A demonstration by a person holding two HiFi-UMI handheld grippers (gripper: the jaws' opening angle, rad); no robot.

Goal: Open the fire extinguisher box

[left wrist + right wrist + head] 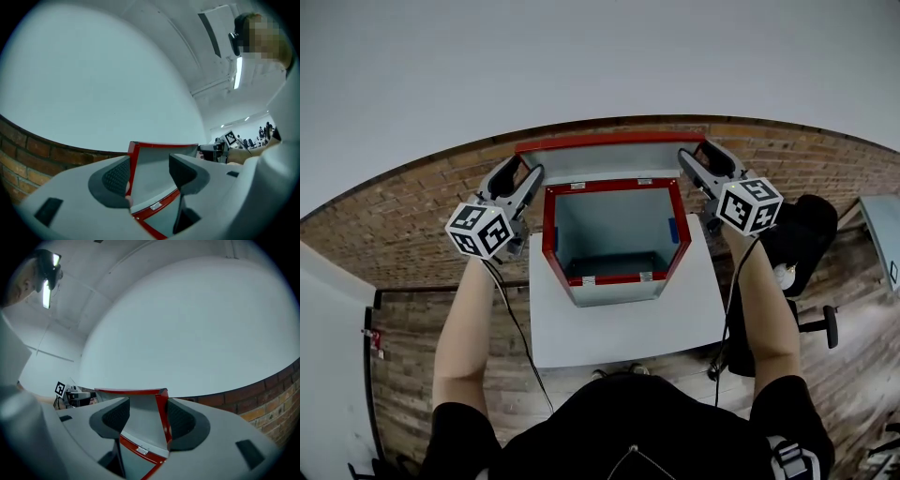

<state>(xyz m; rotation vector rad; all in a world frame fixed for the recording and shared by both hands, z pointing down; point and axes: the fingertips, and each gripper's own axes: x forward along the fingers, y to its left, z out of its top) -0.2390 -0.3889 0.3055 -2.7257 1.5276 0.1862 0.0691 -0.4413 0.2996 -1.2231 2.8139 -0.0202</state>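
The fire extinguisher box, red-framed with a grey inside, stands open on a white table. Its lid is swung up towards the wall. My left gripper is at the lid's left edge and my right gripper at its right edge. In the left gripper view the lid shows between the spread jaws of the left gripper, its red edge against the left pad. In the right gripper view the lid lies inside the right gripper, its red edge next to the right pad.
A pale wall with a brick lower band rises right behind the box. A black office chair stands at the right, beside another desk. A cable hangs from the left gripper past the table's left edge.
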